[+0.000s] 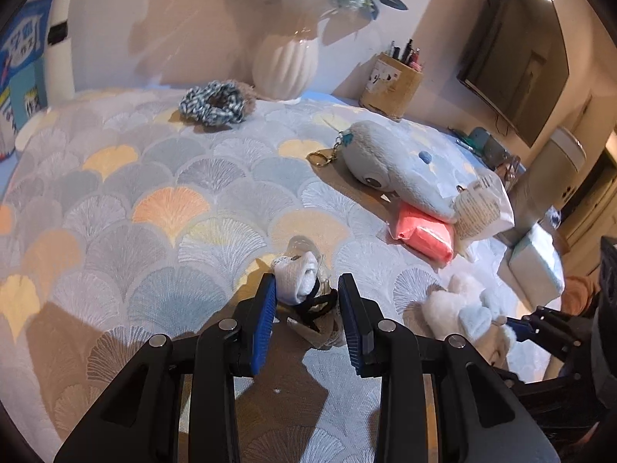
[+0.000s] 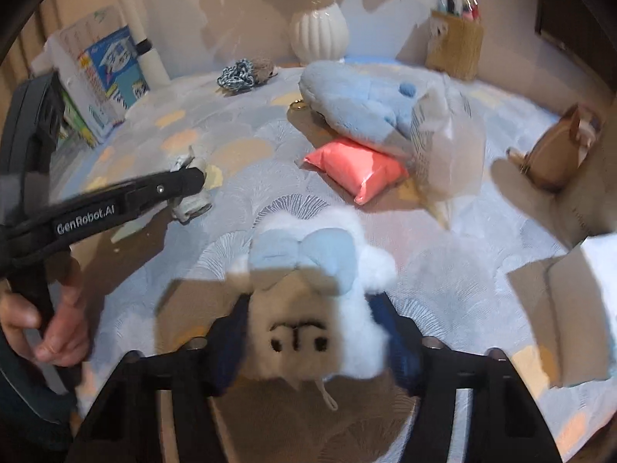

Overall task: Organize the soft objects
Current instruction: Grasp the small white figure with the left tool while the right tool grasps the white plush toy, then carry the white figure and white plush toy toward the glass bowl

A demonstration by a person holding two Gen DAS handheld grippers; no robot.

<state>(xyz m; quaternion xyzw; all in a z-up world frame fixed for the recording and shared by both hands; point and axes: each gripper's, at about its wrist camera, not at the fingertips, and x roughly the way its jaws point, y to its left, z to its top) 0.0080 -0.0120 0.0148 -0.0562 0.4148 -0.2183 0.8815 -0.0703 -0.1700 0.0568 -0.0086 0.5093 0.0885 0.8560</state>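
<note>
**Soft items on patterned tabletop: both tongs engaged**

Left tongs (image 1: 308,301) clamp a small white sock bundle (image 1: 302,277) resting on the tabletop (image 1: 154,193). Right tongs (image 2: 308,343) straddle a white plush sheep (image 2: 308,308); pad contact unclear through blur. Blue plush whale (image 2: 358,104) lies beyond, overlapping a pink packet (image 2: 358,169).

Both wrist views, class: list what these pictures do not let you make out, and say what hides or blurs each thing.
- Left tool: whether its pads press the white sock bundle between them; the fingers hide the contact.
- Right tool: grip on the sheep plush uncertain; blur and fur cover the pads.
- Whale plush tag text: too small, blurred.
- Flowers in the white vase: cut off by the top edge.
</note>
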